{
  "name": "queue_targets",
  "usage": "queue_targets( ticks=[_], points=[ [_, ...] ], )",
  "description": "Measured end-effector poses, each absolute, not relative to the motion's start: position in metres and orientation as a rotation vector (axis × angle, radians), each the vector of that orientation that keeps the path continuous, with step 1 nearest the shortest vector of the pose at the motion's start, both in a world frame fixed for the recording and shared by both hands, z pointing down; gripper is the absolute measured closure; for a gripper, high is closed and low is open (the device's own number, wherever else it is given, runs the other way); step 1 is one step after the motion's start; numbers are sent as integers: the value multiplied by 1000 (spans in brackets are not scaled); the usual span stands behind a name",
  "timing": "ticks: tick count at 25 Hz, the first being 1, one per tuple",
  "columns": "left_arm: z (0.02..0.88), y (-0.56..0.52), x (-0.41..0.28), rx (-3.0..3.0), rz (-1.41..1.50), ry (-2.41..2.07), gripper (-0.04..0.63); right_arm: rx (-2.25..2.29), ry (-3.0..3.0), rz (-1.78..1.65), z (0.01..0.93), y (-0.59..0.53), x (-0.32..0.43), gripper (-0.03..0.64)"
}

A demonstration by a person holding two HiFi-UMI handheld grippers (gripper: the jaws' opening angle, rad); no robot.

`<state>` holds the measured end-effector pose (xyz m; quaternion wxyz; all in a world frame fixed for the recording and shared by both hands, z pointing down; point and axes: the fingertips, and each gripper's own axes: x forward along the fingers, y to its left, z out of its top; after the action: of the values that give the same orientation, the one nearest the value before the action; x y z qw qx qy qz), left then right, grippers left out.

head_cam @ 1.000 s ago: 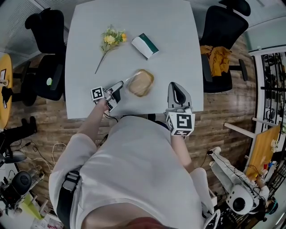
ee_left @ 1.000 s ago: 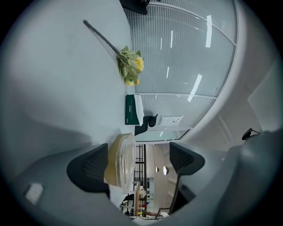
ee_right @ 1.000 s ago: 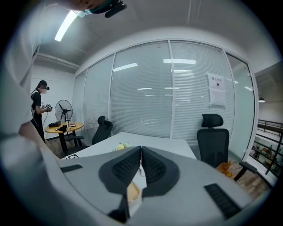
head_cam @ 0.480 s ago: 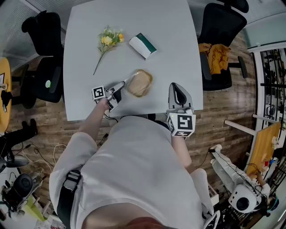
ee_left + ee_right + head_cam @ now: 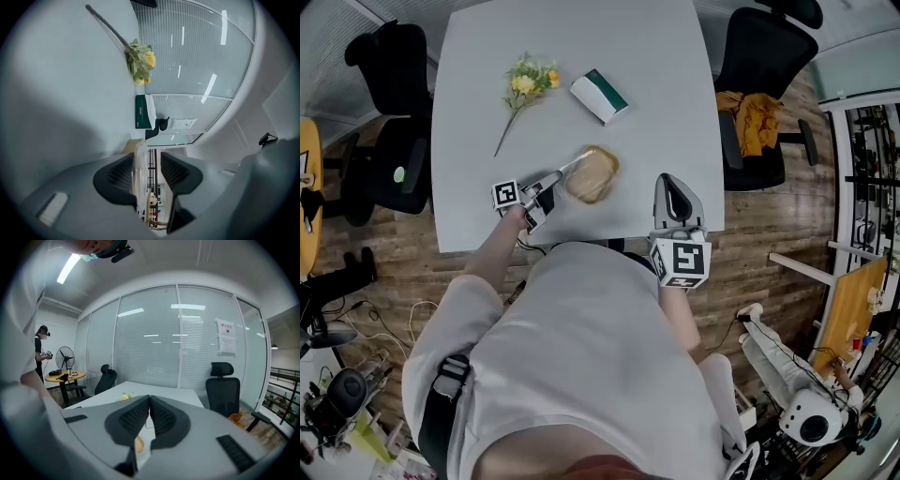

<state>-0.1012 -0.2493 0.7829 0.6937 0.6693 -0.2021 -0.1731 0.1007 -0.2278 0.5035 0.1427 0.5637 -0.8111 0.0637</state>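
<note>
A clear lidded food box point(image 5: 592, 174) with a tan bread-like item inside lies near the white table's point(image 5: 656, 56) front edge. My left gripper point(image 5: 567, 172) reaches its left rim. In the left gripper view the jaws have drawn in around the clear rim point(image 5: 138, 161), which lies against one pad; the left gripper point(image 5: 146, 161) is shut on it. Beyond lie a yellow flower sprig point(image 5: 525, 84) point(image 5: 139, 63) and a green-and-white carton point(image 5: 600, 96) point(image 5: 143, 111). My right gripper point(image 5: 675, 192) point(image 5: 150, 401) hovers at the table's front edge, shut and empty.
Black office chairs stand left point(image 5: 394, 66) and right point(image 5: 764, 56) of the table, the right one with an orange cloth point(image 5: 755, 122) on its seat. Glass partition walls point(image 5: 178, 333) surround the room. A person point(image 5: 41, 352) stands by a round table far left.
My left gripper's jaws went from wide apart to narrowed on the food box's rim, and it edged forward. The right gripper stayed put.
</note>
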Motion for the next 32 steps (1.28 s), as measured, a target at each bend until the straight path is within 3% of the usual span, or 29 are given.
queue_targets(
  ticks=[2,6,32],
  points=[
    [784,-248,-101,1493,-379,-456,467,1627,-2346,176,502,-228,101,607],
    [793,-247,-107,1473,-376,-479,542,1626,-2347,178,502,-227,101,607],
    [735,-247,-99,1573,-523,-392,551,1640,-2371,161,496,-204,103,607]
  ],
)
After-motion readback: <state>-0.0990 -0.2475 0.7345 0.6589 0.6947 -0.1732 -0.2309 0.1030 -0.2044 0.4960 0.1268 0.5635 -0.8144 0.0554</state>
